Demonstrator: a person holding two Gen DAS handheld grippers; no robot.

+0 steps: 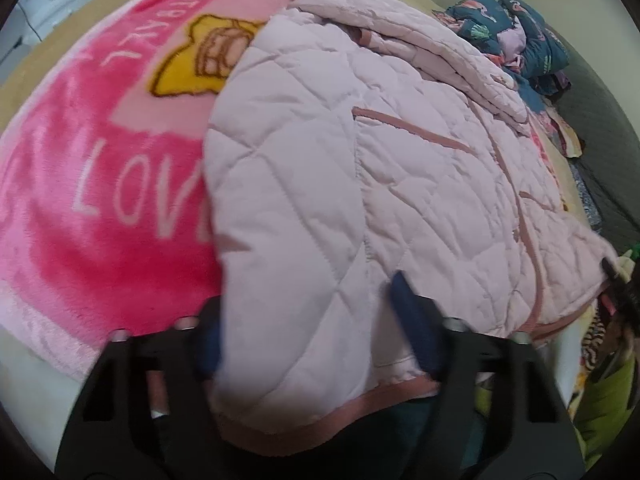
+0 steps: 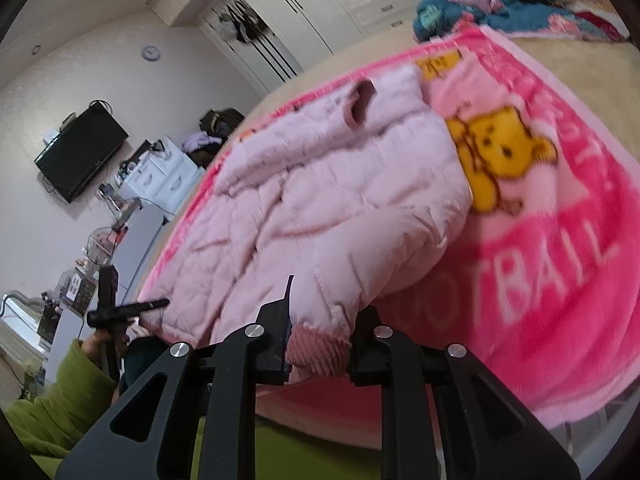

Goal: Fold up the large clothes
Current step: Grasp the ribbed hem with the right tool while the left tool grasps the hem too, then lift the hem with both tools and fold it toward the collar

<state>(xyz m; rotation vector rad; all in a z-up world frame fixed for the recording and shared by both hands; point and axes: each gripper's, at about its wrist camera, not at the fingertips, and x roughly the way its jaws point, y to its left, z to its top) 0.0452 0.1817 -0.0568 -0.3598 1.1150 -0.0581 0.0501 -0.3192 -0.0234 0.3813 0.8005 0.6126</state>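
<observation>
A pale pink quilted jacket [image 1: 360, 160] lies spread on a bright pink blanket [image 1: 100, 200] on the bed. My left gripper [image 1: 308, 320] is shut on the jacket's hem near its ribbed pink edge; the fabric drapes over and between the blue fingers [image 1: 408, 312]. In the right wrist view the same jacket [image 2: 320, 200] lies on the blanket [image 2: 560, 260]. My right gripper [image 2: 320, 340] is shut on the jacket's ribbed cuff [image 2: 316, 352] at the near corner. The left gripper also shows in the right wrist view [image 2: 120, 312], far left.
A heap of dark teal patterned clothes [image 1: 516, 36] lies at the bed's far end, and shows in the right wrist view [image 2: 480, 4]. A wall TV [image 2: 80, 152], white drawers [image 2: 160, 176] and wardrobes [image 2: 320, 8] stand beyond the bed. My green sleeve [image 2: 60, 412] is at the lower left.
</observation>
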